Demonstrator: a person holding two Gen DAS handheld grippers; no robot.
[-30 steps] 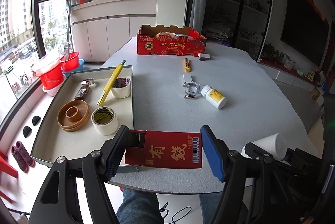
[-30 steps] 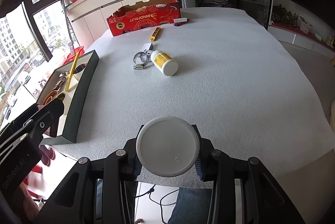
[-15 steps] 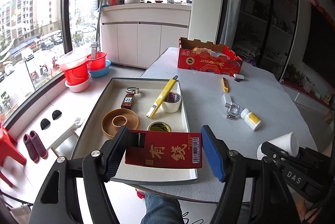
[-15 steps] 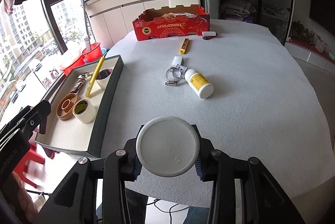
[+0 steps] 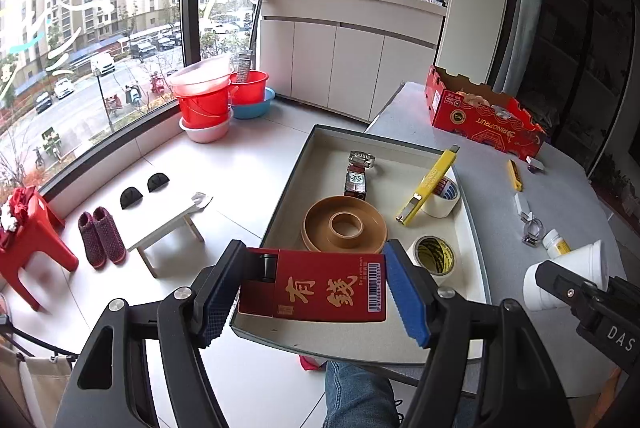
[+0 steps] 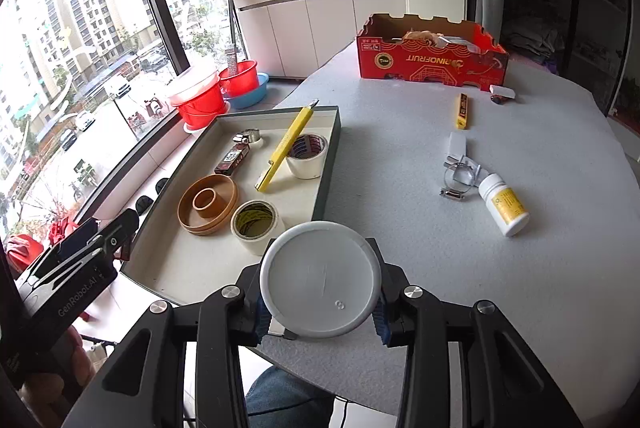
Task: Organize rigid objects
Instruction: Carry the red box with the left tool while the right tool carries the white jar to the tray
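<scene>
Both jaws grip: left on red box, right on white cup.

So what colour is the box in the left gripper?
Red box with gold writing, clearest in the left wrist view.

Both held items, red box and white cup, now over the tray.

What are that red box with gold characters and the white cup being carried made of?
The red box looks like glossy printed cardboard: flat panels, sharp folded edges, a printed barcode, and an open end. The white cup looks like matte foam or thin plastic: a dull, chalky surface with a small moulded mark on its base. Which of the two I cannot tell.
</scene>
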